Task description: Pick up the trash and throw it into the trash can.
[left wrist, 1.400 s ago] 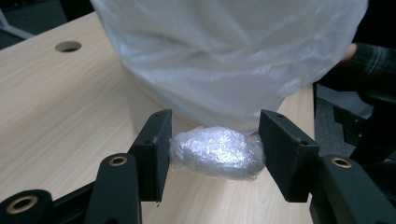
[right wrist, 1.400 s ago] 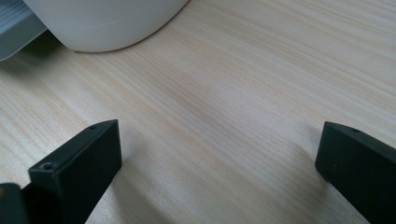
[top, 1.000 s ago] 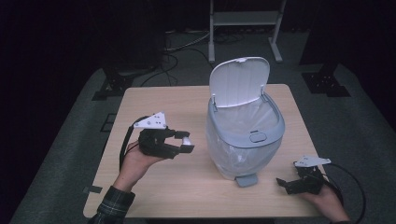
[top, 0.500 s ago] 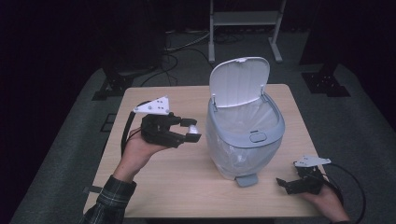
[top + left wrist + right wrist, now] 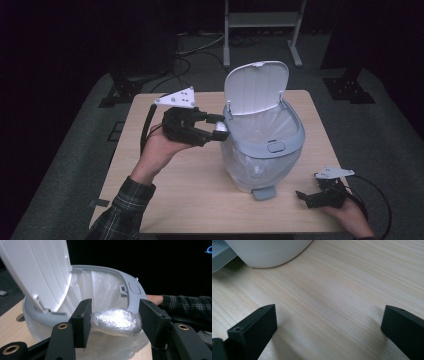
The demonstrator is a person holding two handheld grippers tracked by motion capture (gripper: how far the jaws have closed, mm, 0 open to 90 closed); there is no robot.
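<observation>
Light wooden table (image 5: pixel 195 200), pale grain running lengthwise, set on dark grey floor (image 5: pixel 75 165). Grey pedal bin (image 5: pixel 262 150) standing directly on it, right of centre, lid up, clear liner inside. Right gripper (image 5: pixel 305 196) resting on the tabletop just right of the bin's pedal, near the front edge.
</observation>
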